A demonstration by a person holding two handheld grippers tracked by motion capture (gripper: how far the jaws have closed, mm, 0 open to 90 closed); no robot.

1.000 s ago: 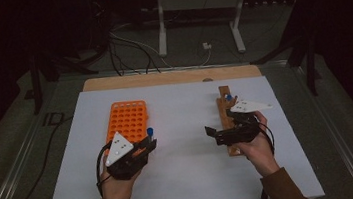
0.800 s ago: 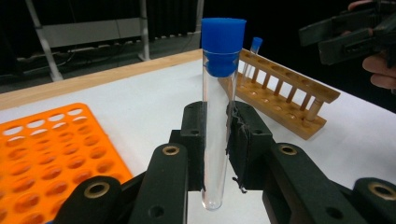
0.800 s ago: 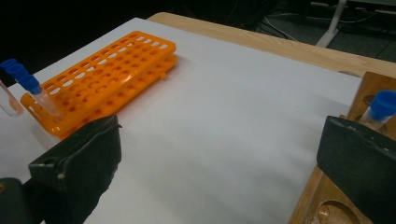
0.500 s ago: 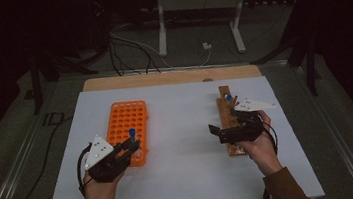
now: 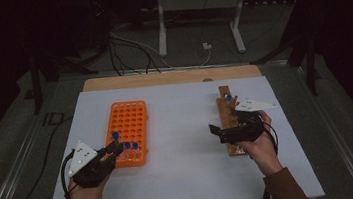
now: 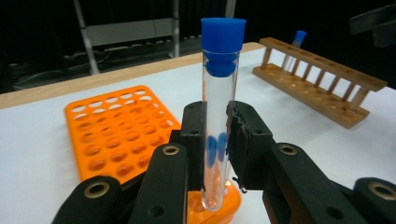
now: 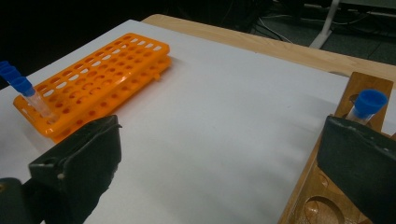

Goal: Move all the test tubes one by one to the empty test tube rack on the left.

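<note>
I have the left gripper (image 5: 111, 152) low at the near-left corner of the orange rack (image 5: 127, 116), its jaws closed on one clear tube (image 6: 215, 135) with a blue cap — the tube stands upright between the pads, its foot right at the rack's near edge. My left hand (image 5: 85, 193) comes in from the bottom, forearm angled towards the rack. Two more blue-capped tubes (image 5: 130, 146) stand in the rack's near row, just beside the gripped one. Well to the right of the orange rack, my right hand (image 5: 259, 143) rests over the wooden rack (image 5: 224, 105), the right gripper (image 5: 217, 130) pointing back towards the orange one with jaws wide apart and nothing between them. One tube (image 7: 366, 106) stands in the wooden rack.
</note>
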